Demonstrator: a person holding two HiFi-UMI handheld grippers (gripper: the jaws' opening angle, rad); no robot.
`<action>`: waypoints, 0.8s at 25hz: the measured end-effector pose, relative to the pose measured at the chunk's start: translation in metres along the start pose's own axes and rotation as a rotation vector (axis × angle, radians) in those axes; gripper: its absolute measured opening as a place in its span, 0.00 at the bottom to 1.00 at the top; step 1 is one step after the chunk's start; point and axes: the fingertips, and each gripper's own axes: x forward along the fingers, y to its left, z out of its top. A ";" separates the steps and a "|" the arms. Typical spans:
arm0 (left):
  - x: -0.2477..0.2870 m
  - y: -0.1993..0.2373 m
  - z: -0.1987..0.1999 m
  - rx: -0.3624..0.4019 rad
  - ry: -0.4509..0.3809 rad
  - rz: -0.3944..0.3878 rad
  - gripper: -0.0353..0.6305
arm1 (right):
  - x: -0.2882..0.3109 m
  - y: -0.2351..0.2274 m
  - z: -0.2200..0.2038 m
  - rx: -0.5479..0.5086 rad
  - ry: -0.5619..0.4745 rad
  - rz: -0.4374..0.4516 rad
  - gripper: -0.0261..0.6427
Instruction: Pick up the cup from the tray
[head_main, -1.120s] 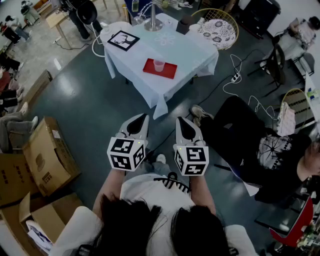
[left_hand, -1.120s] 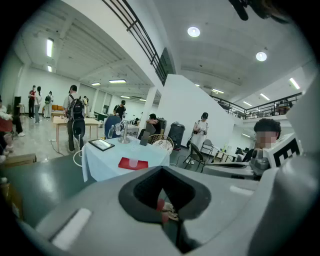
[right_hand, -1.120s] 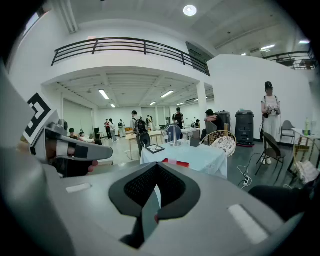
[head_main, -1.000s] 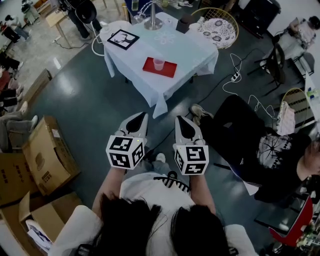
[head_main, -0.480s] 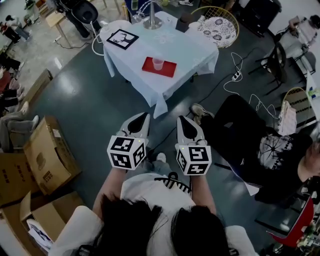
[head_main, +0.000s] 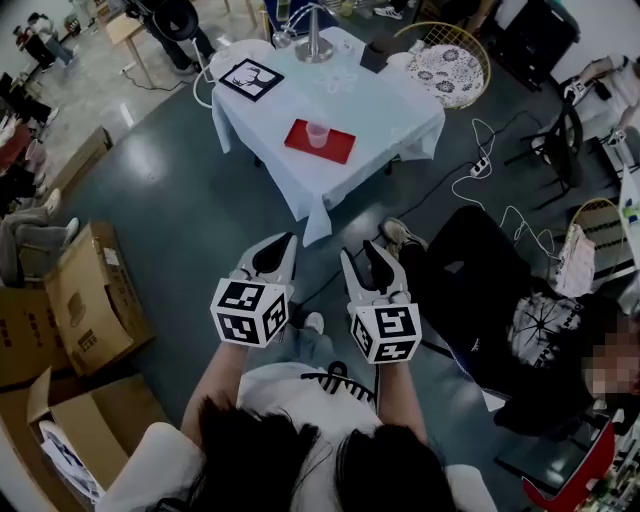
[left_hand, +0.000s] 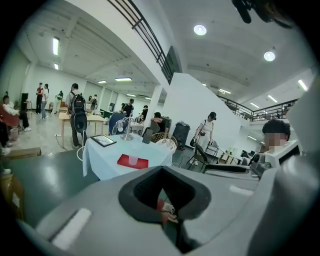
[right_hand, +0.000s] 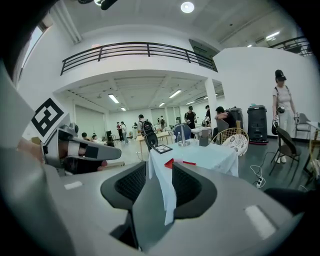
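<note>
Grey-green floor fills most of the head view, with cardboard boxes (head_main: 85, 290) off to my left and a seated person in dark clothes (head_main: 500, 300) to my right. Well ahead of me stands the worktop (head_main: 385, 100), draped in a pale cloth that hangs down at the corners. On it, near the edge closest to me, lies the red tray (head_main: 298, 134), and the cup (head_main: 318, 133), pale and translucent, stands upright on that tray. A framed black-and-white picture (head_main: 251, 79) lies further back on the cloth, and a metal stand (head_main: 317, 40) rises at the far side. I hold both tools low in front of my body, well apart from the worktop, side by side and pointing toward it. My left hand-held gripper (head_main: 287, 240) has its jaws pressed together at the tips, nothing caught between them; in its own view the tray and cup show small above the jaws. My right hand-held gripper (head_main: 358, 250) has its jaws slightly spread, and through the narrow slit I see only the hanging cloth, with a corner of the tray just above.
</note>
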 end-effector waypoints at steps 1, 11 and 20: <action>0.001 0.000 0.000 -0.004 -0.001 0.006 0.05 | 0.001 -0.002 0.001 0.001 -0.003 0.005 0.30; 0.018 0.015 -0.001 0.004 0.000 0.027 0.05 | 0.023 -0.011 0.002 0.018 -0.022 0.013 0.43; 0.057 0.054 0.019 0.004 0.001 0.022 0.05 | 0.063 -0.025 0.017 0.017 -0.032 -0.015 0.48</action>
